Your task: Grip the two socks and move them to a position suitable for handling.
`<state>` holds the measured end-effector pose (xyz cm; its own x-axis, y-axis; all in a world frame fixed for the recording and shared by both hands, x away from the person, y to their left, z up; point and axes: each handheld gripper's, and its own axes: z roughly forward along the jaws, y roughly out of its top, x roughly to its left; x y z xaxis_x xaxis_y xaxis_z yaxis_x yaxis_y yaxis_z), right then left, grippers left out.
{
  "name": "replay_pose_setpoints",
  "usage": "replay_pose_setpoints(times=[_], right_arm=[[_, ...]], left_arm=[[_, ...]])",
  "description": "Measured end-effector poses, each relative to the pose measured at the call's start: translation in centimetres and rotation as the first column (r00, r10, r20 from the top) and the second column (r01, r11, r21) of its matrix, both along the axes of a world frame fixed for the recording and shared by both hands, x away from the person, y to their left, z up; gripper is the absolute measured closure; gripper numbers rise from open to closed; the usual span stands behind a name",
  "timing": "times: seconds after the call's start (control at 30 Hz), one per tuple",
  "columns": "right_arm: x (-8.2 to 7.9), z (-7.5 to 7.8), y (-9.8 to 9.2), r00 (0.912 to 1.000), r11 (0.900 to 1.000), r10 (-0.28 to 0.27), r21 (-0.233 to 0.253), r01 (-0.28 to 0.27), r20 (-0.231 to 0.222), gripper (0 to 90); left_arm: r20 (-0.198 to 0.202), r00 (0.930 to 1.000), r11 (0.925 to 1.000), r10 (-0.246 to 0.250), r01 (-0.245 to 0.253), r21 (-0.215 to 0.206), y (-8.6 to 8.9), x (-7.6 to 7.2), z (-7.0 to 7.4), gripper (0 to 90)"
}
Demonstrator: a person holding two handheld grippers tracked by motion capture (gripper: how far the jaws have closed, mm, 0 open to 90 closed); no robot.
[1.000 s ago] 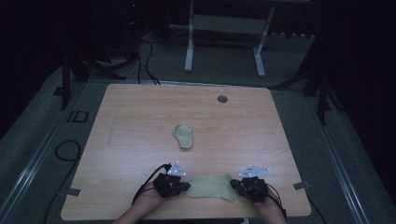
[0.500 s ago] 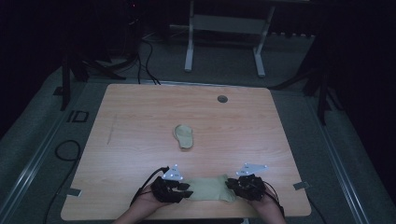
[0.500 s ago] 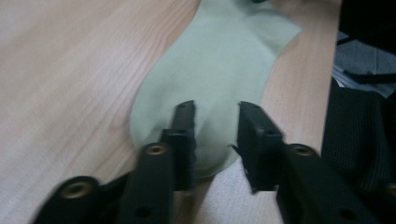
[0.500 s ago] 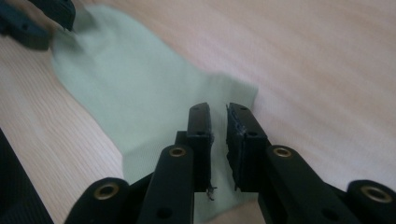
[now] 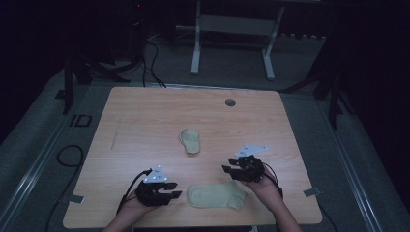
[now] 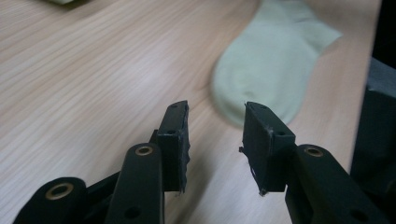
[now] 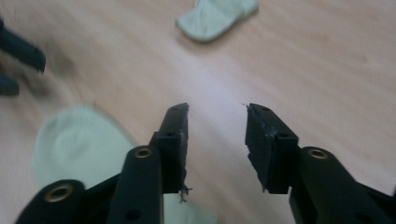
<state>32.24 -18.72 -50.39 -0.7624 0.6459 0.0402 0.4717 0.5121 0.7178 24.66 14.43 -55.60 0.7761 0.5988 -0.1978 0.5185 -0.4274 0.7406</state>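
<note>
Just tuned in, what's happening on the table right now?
A person holds a claw in each hand at the near edge of a wooden table. Both the left claw and the right claw are open and empty. A pale sock lies flat between them, touched by neither. A second, folded sock sits near the table's middle.

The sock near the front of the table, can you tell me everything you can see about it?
The sock is pale yellow-green and looks like soft knit cloth. It lies flat and unfolded on the wooden table, lengthwise along the near edge, rounded toe toward the left gripper and open cuff toward the right gripper. Both grippers are open and off it; only the table touches it. A second, folded sock lies apart, nearer the middle.
</note>
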Motion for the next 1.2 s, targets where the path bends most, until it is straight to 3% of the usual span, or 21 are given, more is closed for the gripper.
replay_pose_setpoints(times=[0.17,0.37,0.7,0.97,1.2], right_arm=[[2.7,0.7,2.7,1.0000,1.000,0.005,0.020,-0.005,0.005,53.5],[5.5,0.5,6.4,0.9998,1.000,0.018,-0.004,-0.018,0.008,50.5],[9.7,-0.7,10.9,0.9996,0.999,0.013,-0.032,-0.014,-0.025,42.6],[13.1,-2.5,13.8,0.9995,0.994,-0.012,-0.106,0.008,-0.030,36.3],[14.3,-4.1,14.9,0.9991,0.981,-0.022,-0.192,0.015,-0.037,35.7]], left_arm=[[-0.011,0.9986,0.9985,0.052,-0.053,-0.014,1.9,-0.2,-0.4,59.2],[-0.012,0.9957,0.9953,0.092,-0.092,-0.029,3.0,-0.3,-0.5,54.0],[-0.007,0.9950,0.9945,0.100,-0.100,-0.030,3.4,-0.2,-0.8,51.1],[-0.025,0.9909,0.9901,0.132,-0.133,-0.044,3.4,-0.4,-0.8,30.6],[-0.019,0.9924,0.9917,0.121,-0.122,-0.040,3.5,-0.5,-0.8,30.6]])
